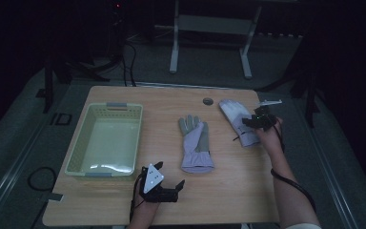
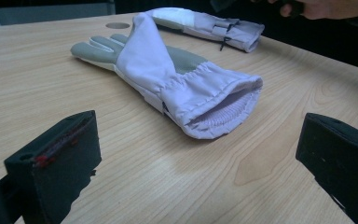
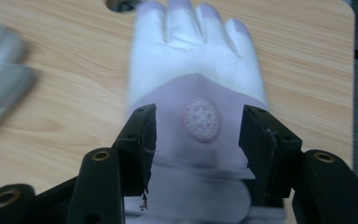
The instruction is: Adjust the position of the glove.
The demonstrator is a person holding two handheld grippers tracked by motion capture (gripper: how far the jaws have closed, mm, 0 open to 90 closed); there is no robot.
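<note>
A lavender glove with a grey palm [image 1: 195, 143] lies flat mid-table, its open cuff [image 2: 219, 105] facing my left gripper. My left gripper [image 1: 170, 175] rests near the table's front edge with its jaws spread wide, open [image 2: 200, 144], a short way from that cuff and touching nothing. A second pale glove [image 1: 238, 119] lies at the back right, fingers pointing away. My right gripper [image 1: 250, 121] is down over it. Its jaws straddle the back of the glove on either side of a round emblem [image 3: 200, 119], open [image 3: 200, 137] and with a gap to the fabric.
A pale green plastic basket [image 1: 78, 148] stands on the left of the wooden table [image 1: 228, 191], with nothing in it. A round cable hole [image 1: 208, 101] sits near the back edge. The right forearm [image 1: 290, 191] crosses the table's right front.
</note>
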